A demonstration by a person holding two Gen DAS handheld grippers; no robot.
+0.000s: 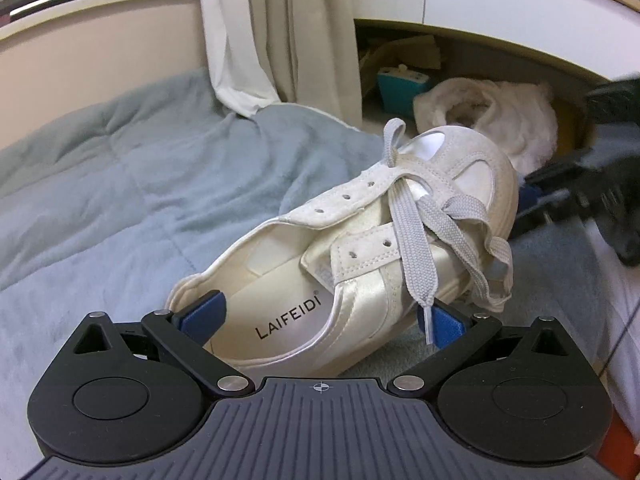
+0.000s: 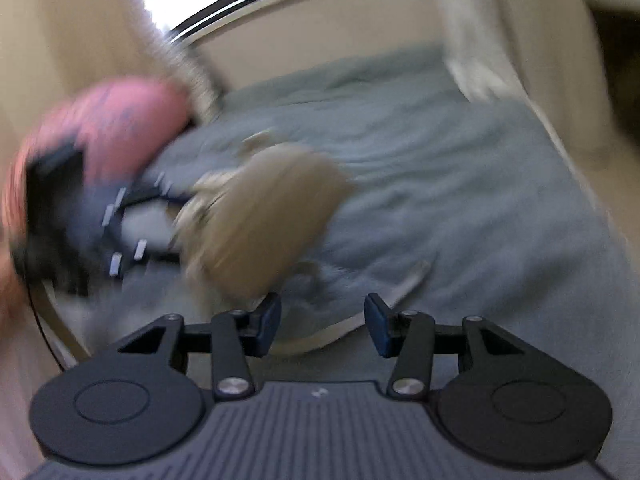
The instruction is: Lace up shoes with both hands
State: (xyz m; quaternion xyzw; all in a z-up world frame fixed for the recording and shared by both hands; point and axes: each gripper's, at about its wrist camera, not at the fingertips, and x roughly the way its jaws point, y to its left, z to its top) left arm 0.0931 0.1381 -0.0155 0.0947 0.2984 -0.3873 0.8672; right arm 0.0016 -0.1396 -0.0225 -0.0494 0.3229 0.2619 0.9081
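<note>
Shoe (image 1: 344,248) lies on its side on the grey-blue bed blanket (image 1: 120,200), heel toward the left gripper (image 1: 320,320), toe pointing away toward the right gripper. Long axis runs roughly from the left fingers out and rightward.

Left gripper: fingers spread wide, one blue pad (image 1: 206,312) inside the heel opening, the other just outside the shoe's wall. They straddle that wall and don't look clamped.

Lace (image 1: 416,240): grey, flat, threaded only through the toe-end eyelets. One free end hangs down with its tip right by the left gripper's outer pad, touching or nearly so. The other end loops off over the toe side. Upper eyelets still empty, so I'd judge the lacing is early.

Right gripper (image 2: 322,322): fingers apart, nothing between them. Its view is heavily motion-blurred; shoe sole (image 2: 260,216) reads as a tan blob ahead and to its left, with the lace tails on the blanket near its fingers, too smeared to sort out.

Key relation: the dangling lace tip is far nearer the left fingers than the right, so left looks best placed to pinch it, with the right steadying the toe
</note>
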